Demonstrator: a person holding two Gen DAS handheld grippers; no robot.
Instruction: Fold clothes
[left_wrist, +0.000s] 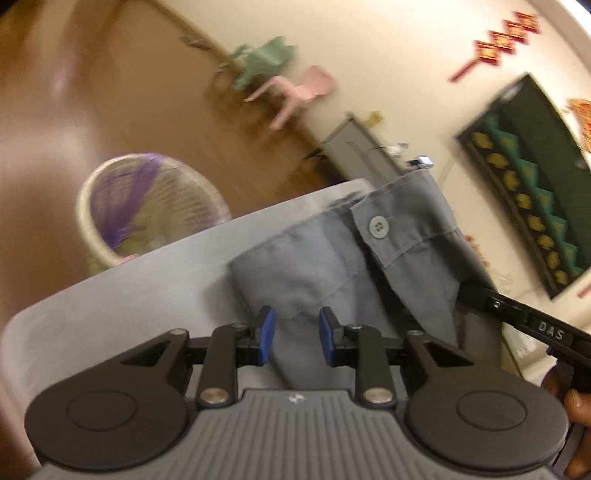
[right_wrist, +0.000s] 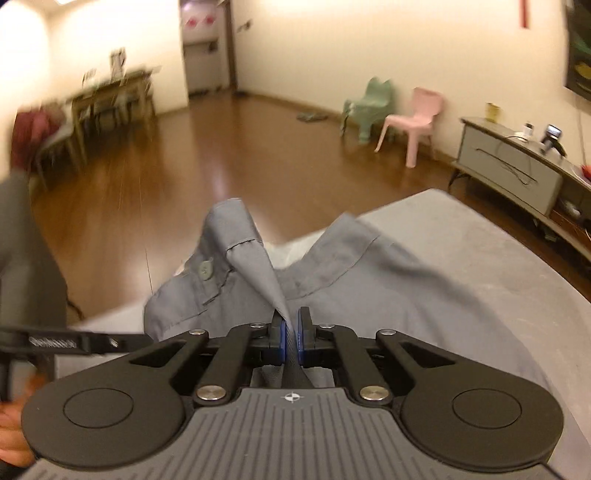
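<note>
A grey button-up shirt (left_wrist: 332, 266) lies on a light grey table (left_wrist: 147, 288); one grey button (left_wrist: 377, 226) shows on its placket. My left gripper (left_wrist: 297, 334) hovers open just above the shirt's folded cloth, with nothing between its blue pads (left_wrist: 267, 334). In the right wrist view the same shirt (right_wrist: 388, 288) spreads over the table (right_wrist: 498, 251), collar toward the far edge. My right gripper (right_wrist: 291, 334) is shut on a raised fold of the shirt near the button (right_wrist: 205, 270). The right gripper's black body (left_wrist: 524, 325) enters the left wrist view from the right.
A wicker laundry basket (left_wrist: 147, 206) with purple and green cloth stands on the wooden floor beyond the table's edge. A pink chair (right_wrist: 413, 122), a green chair (right_wrist: 369, 107) and a grey sideboard (right_wrist: 517, 166) line the far wall. A person's hand (left_wrist: 576, 406) holds the right tool.
</note>
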